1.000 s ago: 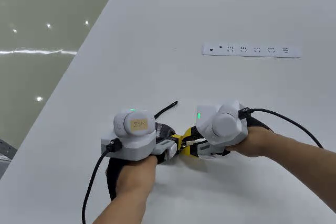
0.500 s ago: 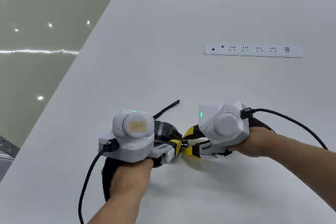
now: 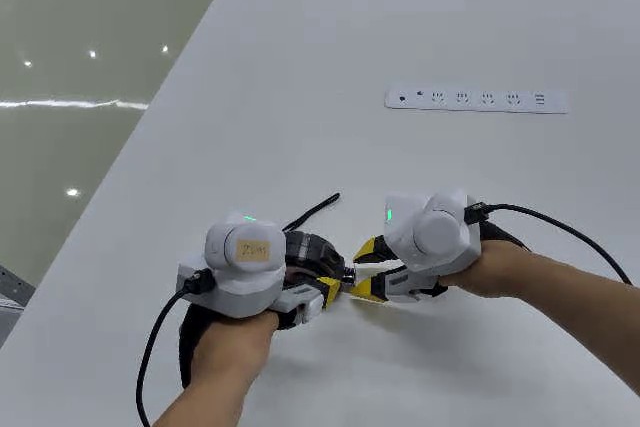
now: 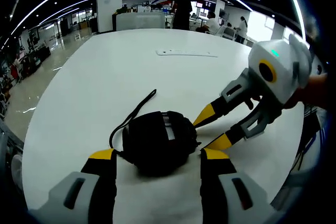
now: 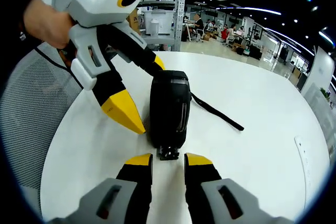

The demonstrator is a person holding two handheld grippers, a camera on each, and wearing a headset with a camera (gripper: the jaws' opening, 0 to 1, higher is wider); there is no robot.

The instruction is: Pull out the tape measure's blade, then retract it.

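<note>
A black tape measure (image 3: 315, 252) lies on the white table (image 3: 300, 97), its wrist strap (image 3: 312, 209) trailing away from me. My left gripper (image 3: 320, 269) is shut on the case, which fills the space between its yellow-tipped jaws (image 4: 157, 140). My right gripper (image 3: 352, 269) faces it from the right. In the right gripper view the case (image 5: 169, 106) stands end-on, its metal hook tab (image 5: 168, 153) sitting in the narrow gap between the jaws, which stand slightly apart. The blade sits flush against the case mouth.
A white power strip (image 3: 476, 99) lies farther back on the right. The table's left edge (image 3: 150, 137) drops to a glossy floor. Black cables run from both grippers, one off to the right (image 3: 560, 232). Open tabletop lies all around the grippers.
The left gripper with the tape measure has slid slightly left and toward me. The right gripper stays at the case's mouth, so the two gripper bodies sit a little farther apart.
</note>
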